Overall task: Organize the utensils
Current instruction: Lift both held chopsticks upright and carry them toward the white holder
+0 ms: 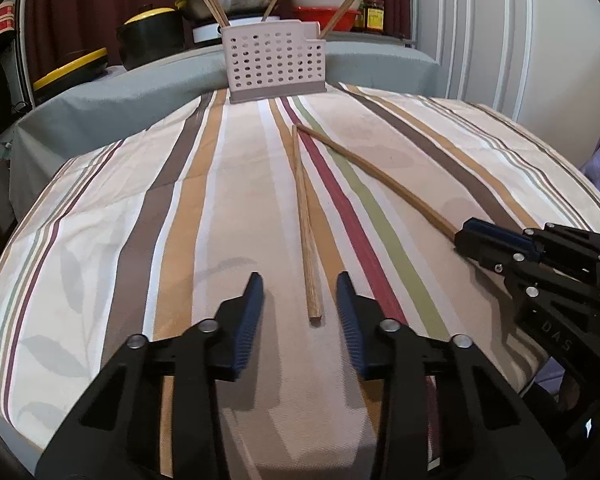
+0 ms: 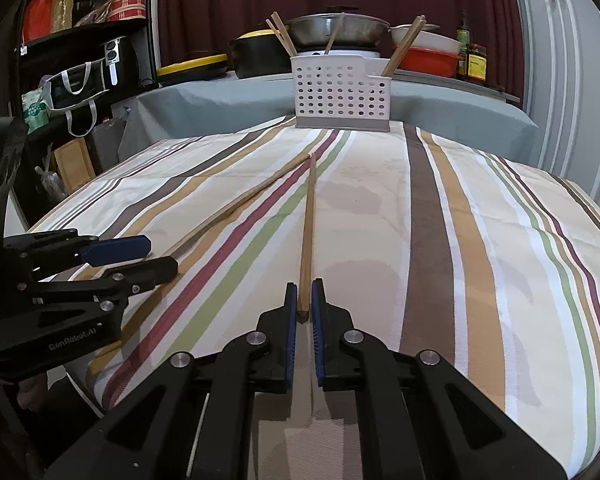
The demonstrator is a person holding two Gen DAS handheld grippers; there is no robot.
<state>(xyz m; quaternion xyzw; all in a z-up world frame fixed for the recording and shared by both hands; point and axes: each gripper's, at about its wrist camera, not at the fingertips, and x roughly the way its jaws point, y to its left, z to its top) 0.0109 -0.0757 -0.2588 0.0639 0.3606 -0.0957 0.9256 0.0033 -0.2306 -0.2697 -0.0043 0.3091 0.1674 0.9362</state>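
Finds the left tool (image 1: 299,280) released, jaws spread wide and held low over the striped cloth (image 1: 140,240) that covers the surface. Notes the thick near end of the left chopstick (image 1: 302,208) lying between and just ahead of its fingertips, touched by neither pad. Reads that straddle as a line-up for a pinch at the butt end, which leaves the rest of the shaft free for insertion.

Finds the right tool (image 2: 304,285) clenched onto the near end of the right chopstick (image 2: 308,220), with the pads apparently against both sides of the wood. Cannot tell whether the shaft rests on the cloth or is lifted slightly. Notes the shaft running straight ahead of the tool, far tip just beside the tip of the other stick, so the pair forms a narrow V opening toward both tools.

Locates the perforated holder (image 1: 272,60) well ahead of both tools at the far edge of the cloth, upright, with several chopsticks (image 1: 214,6) already leaning in its compartments. Judges the end grip suited to dropping each stick in tip first.

Flags one risk: thin wood held at the very end may pivot between the pads once raised.
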